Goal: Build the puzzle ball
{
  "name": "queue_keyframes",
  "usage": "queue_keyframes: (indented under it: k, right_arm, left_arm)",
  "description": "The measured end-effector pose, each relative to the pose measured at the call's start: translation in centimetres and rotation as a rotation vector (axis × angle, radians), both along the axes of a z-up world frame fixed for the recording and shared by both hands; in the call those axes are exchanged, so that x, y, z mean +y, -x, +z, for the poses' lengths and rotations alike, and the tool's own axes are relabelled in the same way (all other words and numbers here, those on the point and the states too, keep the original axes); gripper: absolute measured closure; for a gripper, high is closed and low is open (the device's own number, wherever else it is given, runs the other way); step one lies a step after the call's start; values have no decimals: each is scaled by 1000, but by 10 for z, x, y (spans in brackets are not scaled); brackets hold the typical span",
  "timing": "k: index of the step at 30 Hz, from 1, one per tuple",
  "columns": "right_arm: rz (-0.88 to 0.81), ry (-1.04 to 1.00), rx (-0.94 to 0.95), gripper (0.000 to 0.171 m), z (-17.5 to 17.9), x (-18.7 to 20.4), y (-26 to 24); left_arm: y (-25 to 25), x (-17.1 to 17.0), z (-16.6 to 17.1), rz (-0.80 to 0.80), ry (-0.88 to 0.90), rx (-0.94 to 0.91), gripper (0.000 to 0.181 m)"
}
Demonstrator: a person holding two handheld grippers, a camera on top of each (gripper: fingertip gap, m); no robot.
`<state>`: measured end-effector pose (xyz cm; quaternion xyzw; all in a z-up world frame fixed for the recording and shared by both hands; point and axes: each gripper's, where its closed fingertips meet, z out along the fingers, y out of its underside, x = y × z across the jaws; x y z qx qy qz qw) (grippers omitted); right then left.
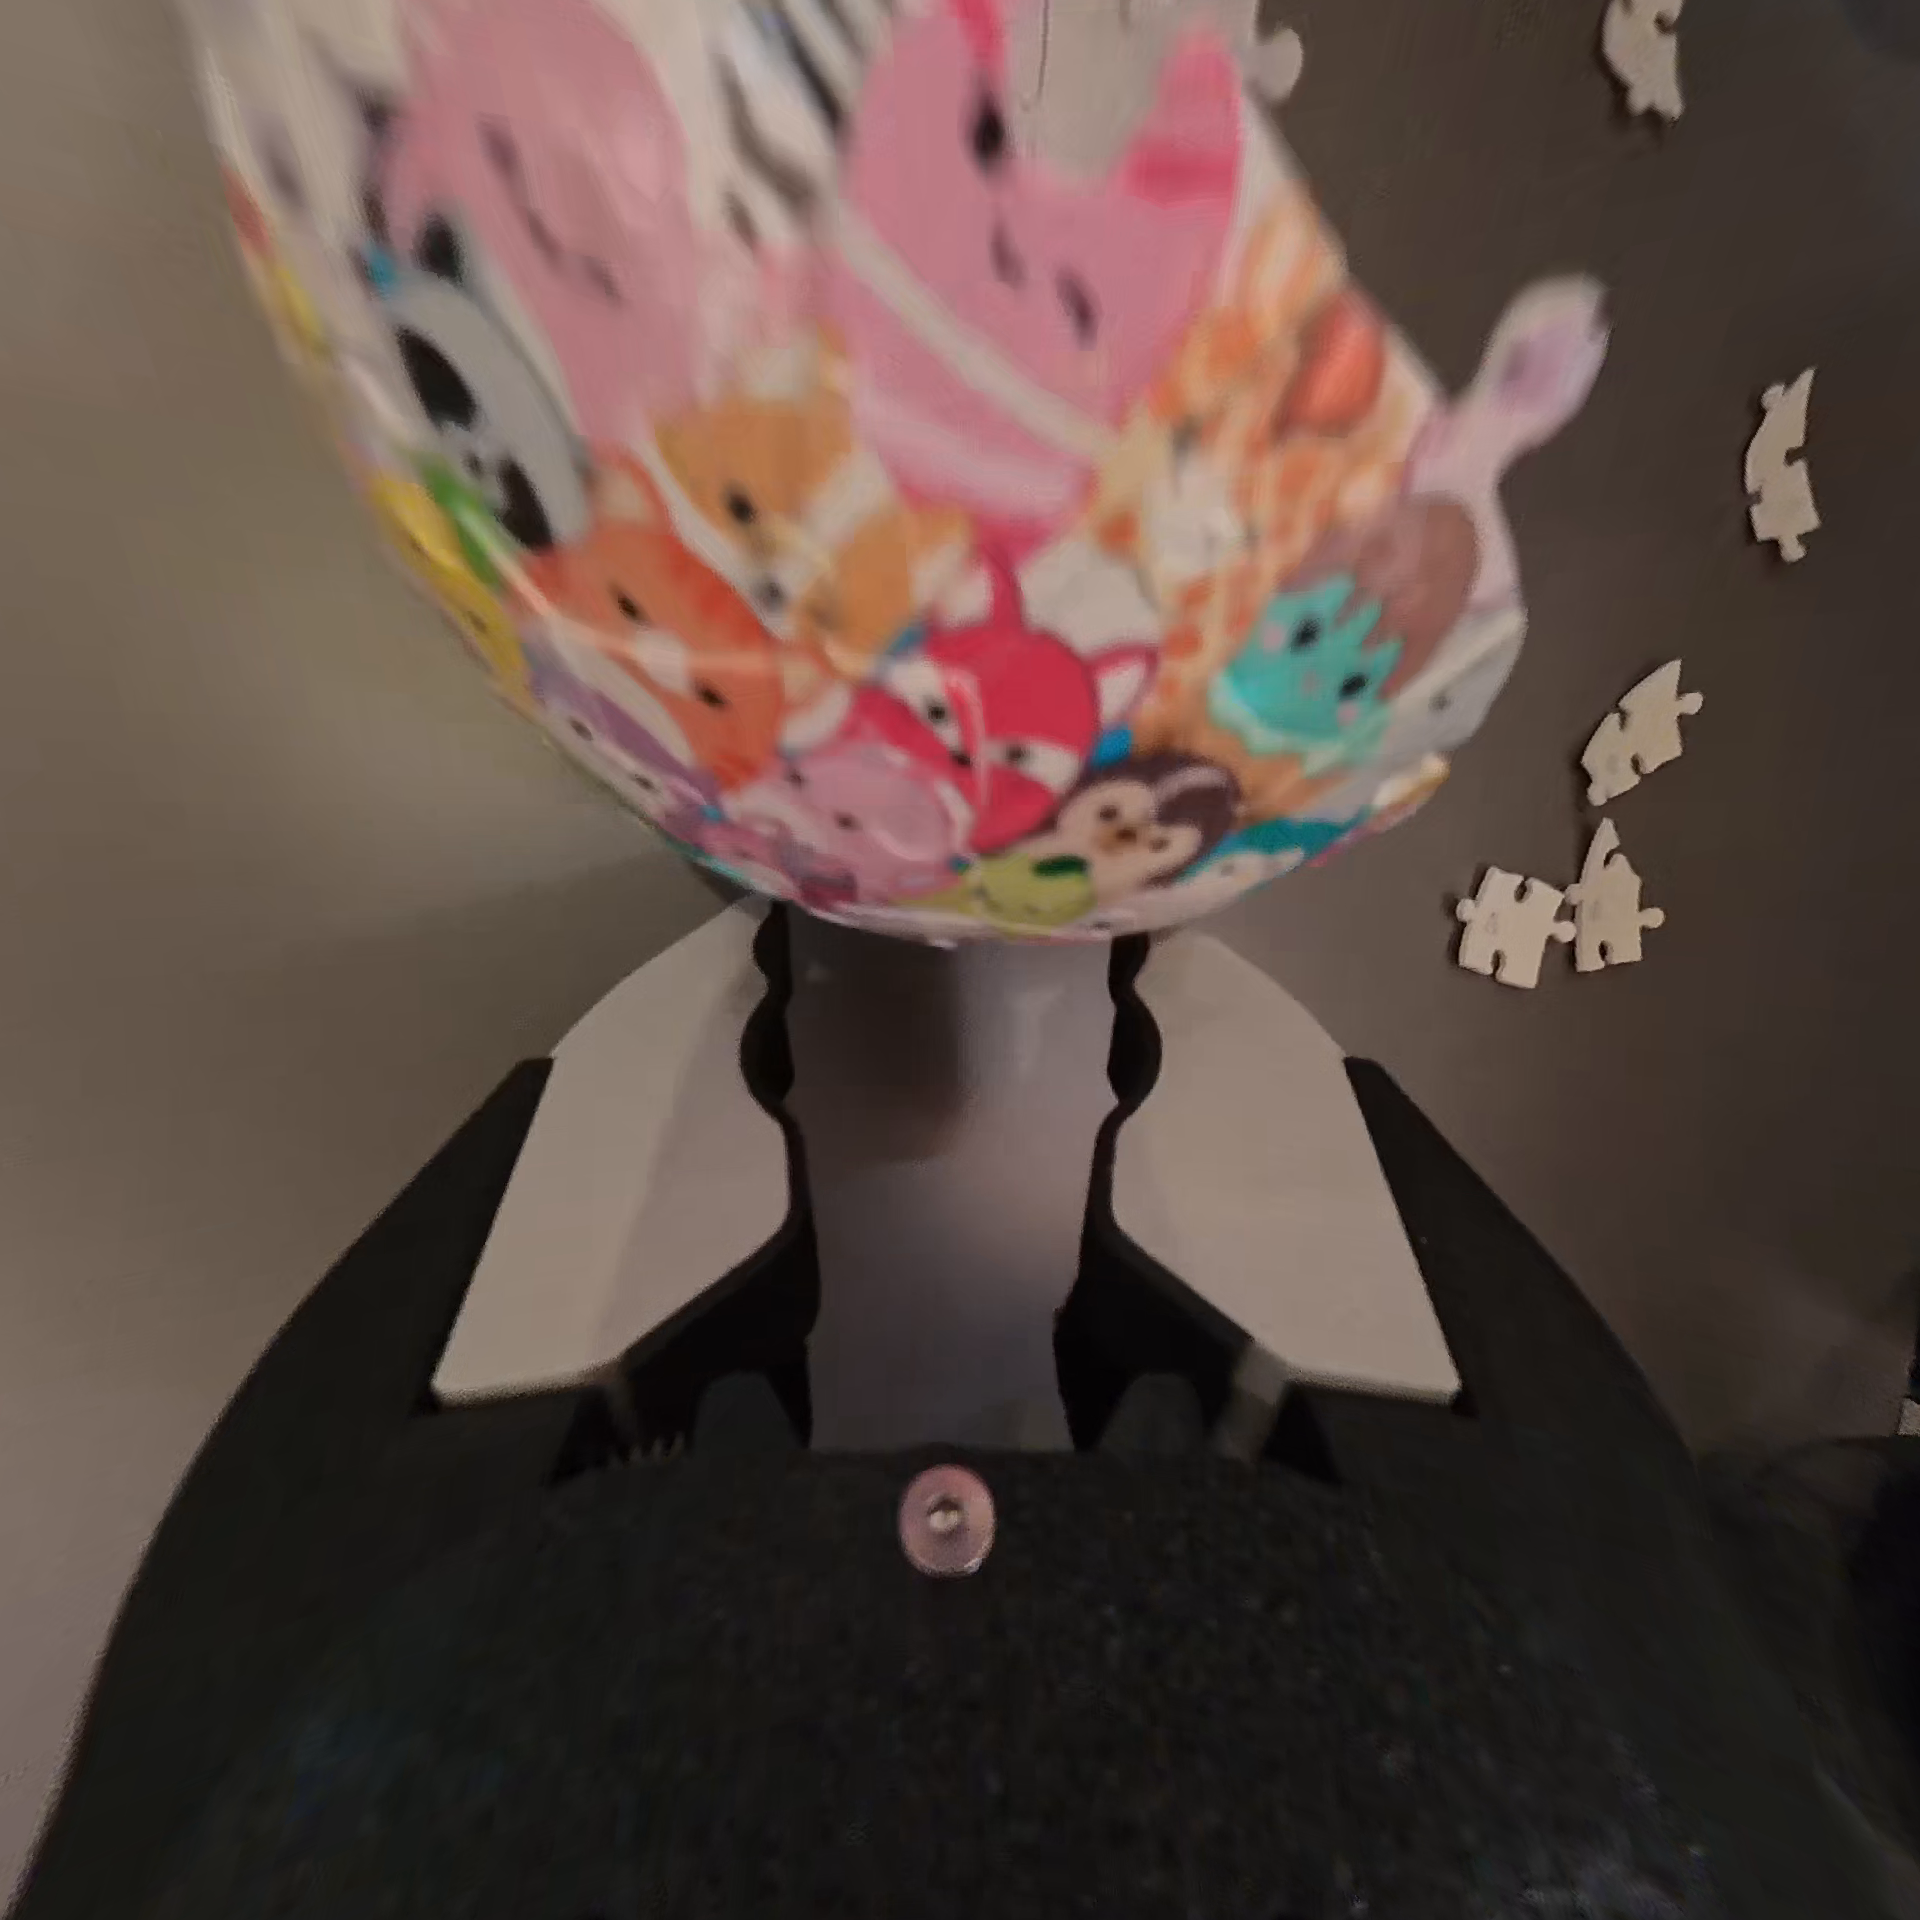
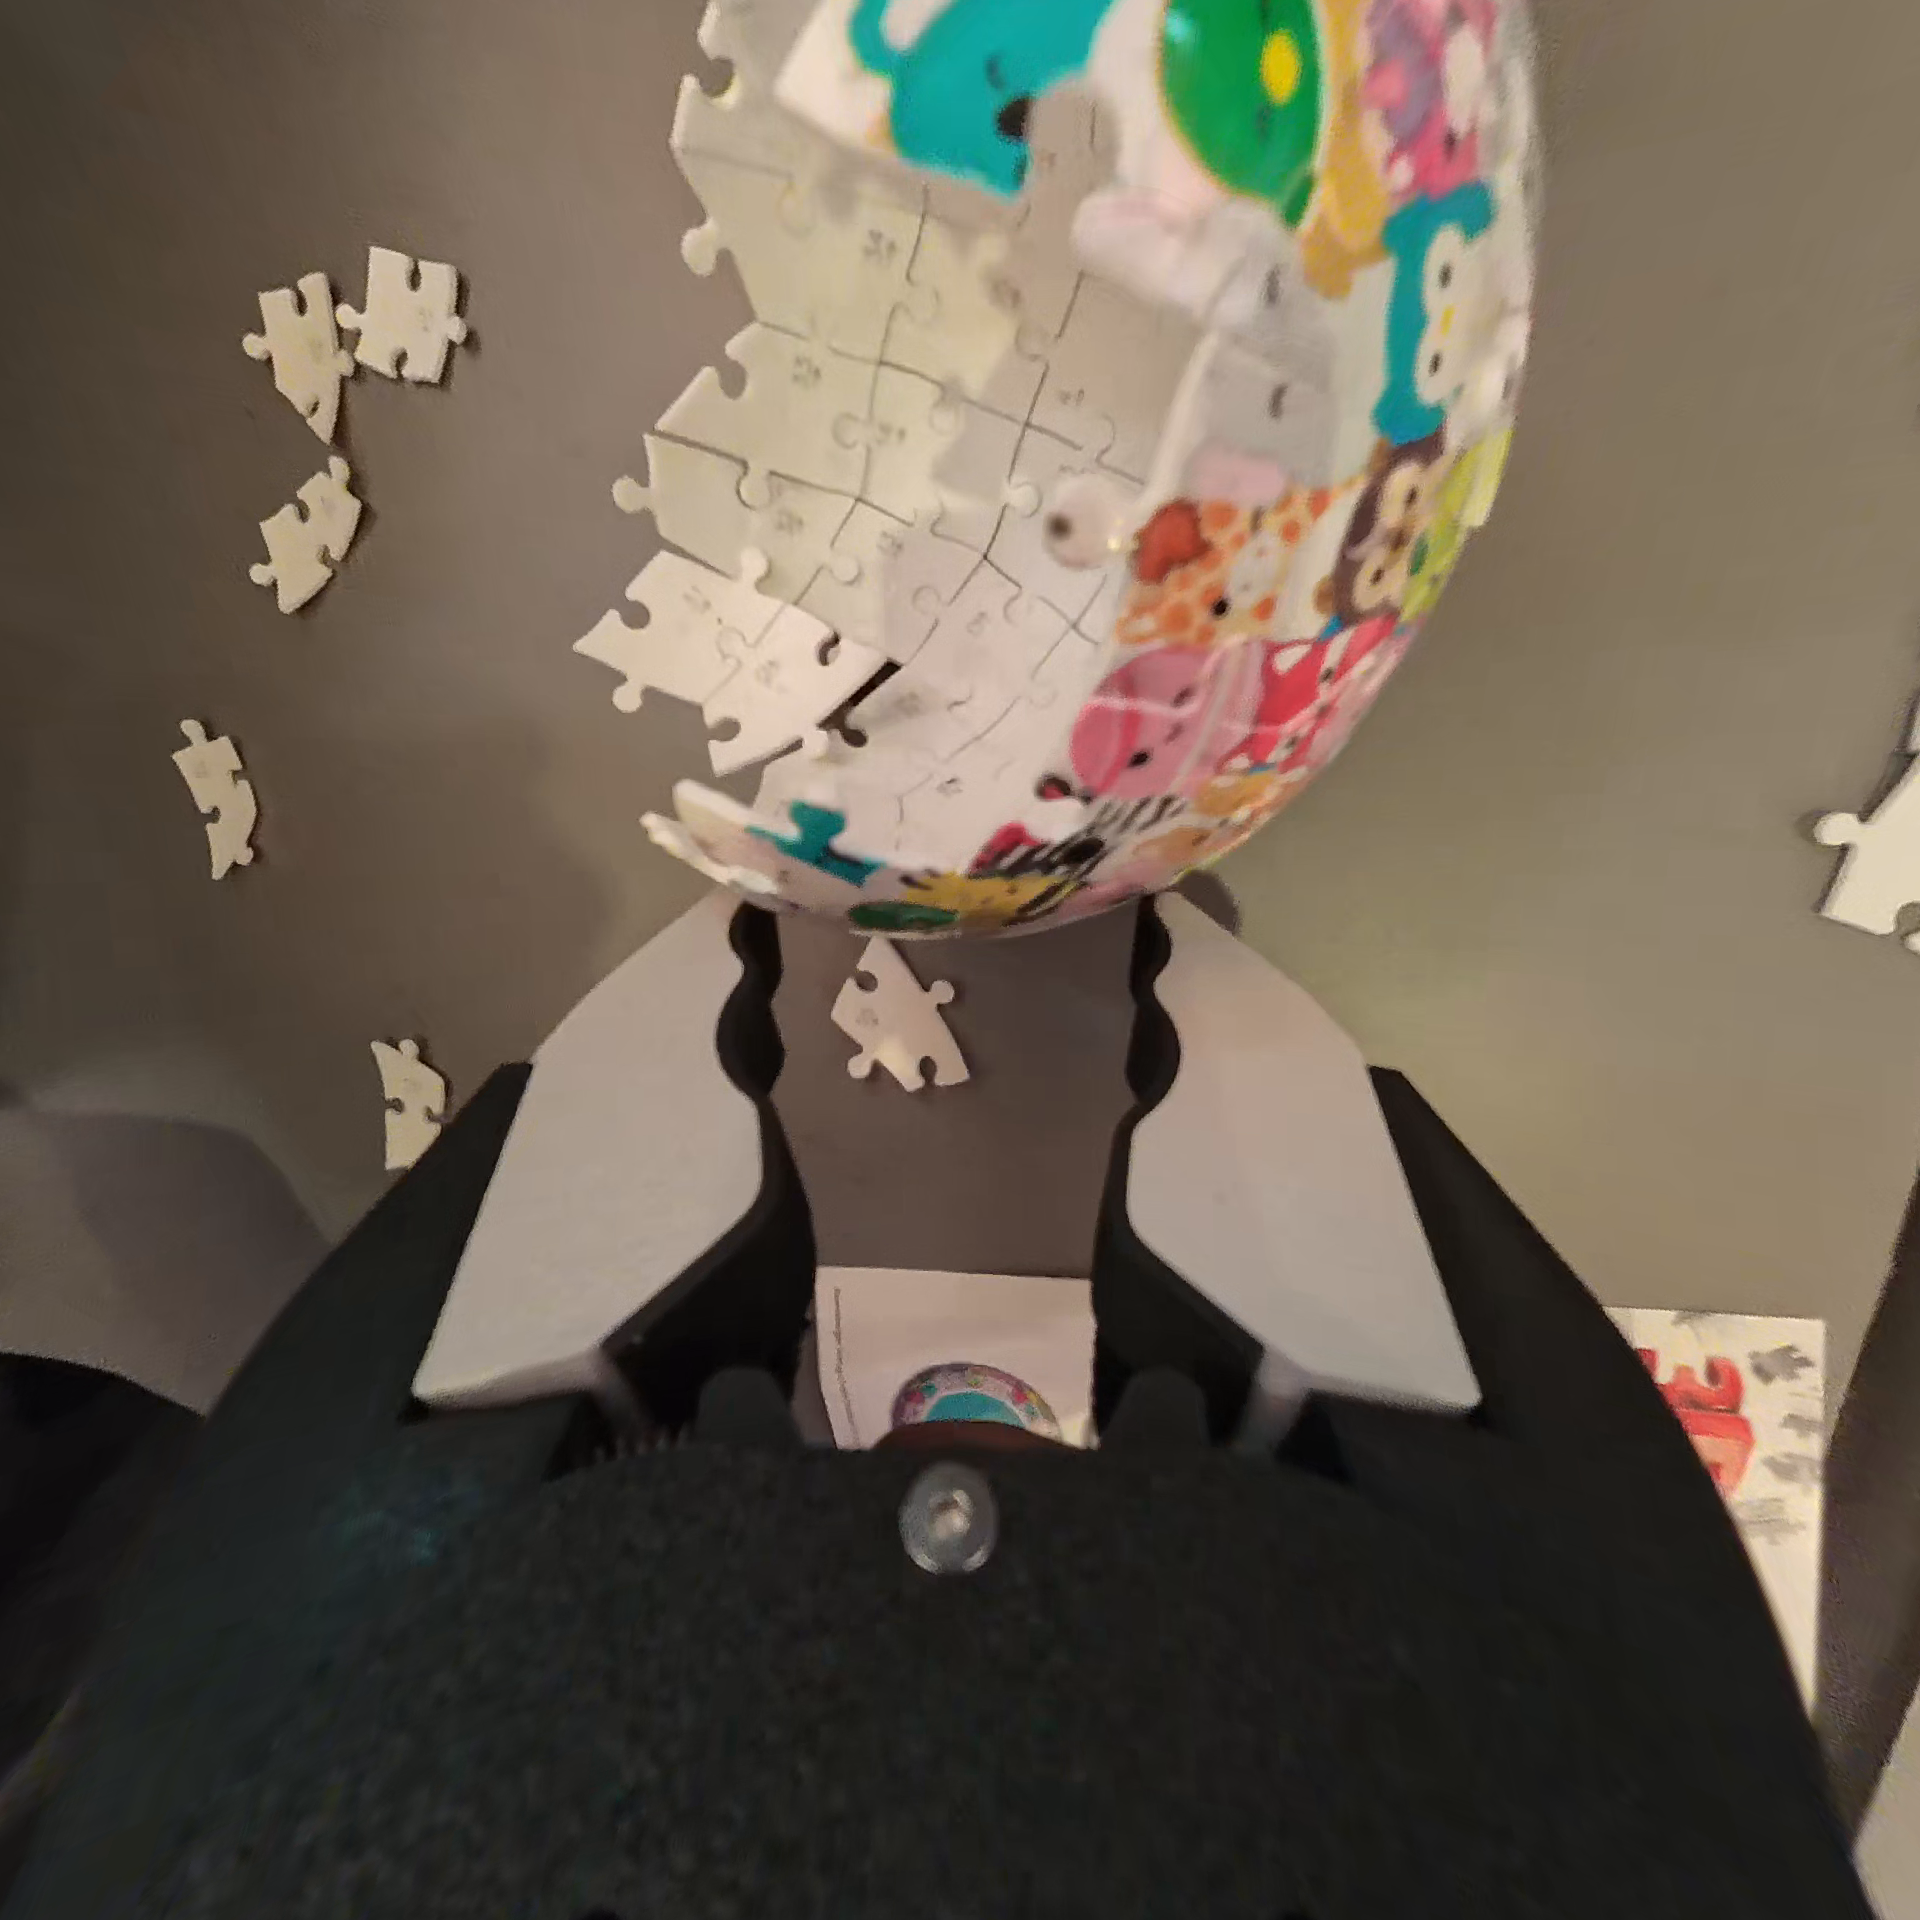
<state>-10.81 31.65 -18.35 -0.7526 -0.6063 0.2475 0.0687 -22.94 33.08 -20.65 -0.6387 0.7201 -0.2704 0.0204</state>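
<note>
The half-built puzzle ball (image 2: 1195,468) sits mid-table (image 2: 312,987), touching or just off the tips of the left gripper (image 1: 940,945) and right gripper (image 2: 951,925), both spread wide and empty; it looks light, hollow and fragile, best cradled on finished shell, not its ragged open edge.

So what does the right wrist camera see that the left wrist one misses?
Only the right wrist view shows the ball's open side with its white inner faces and printed sheets on the table. Only the left wrist view shows the pink cartoon patch on the closed outside. Both show the puzzle ball, loose white pieces on the grey table, and open gripper fingers.
</note>
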Motion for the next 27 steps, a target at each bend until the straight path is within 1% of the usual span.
queue_keyframes:
  k: [3,11,13,16,20,24,27]
  right_arm:
    - [3,-52,-17,105,2,6,1]
    - [13,-330,-74,103,10,28,2]
    - [20,-461,-99,103,12,40,2]
    - [14,-587,-144,102,9,50,0]
    - [-1,-760,-141,100,13,52,-2]
    - [23,-955,-189,94,11,47,-3]
    - [-18,-975,-173,97,7,43,-4]
  left_arm:
    - [-6,5,8,-17,-22,4,125]
    - [-6,25,20,-25,-281,4,125]
    - [-5,37,21,-12,-375,11,125]
    - [-5,50,20,-1,-526,16,125]
    - [-8,50,23,21,-641,-28,124]
    - [-10,37,25,24,-674,-61,124]
    - [-10,34,24,29,-707,-86,124]
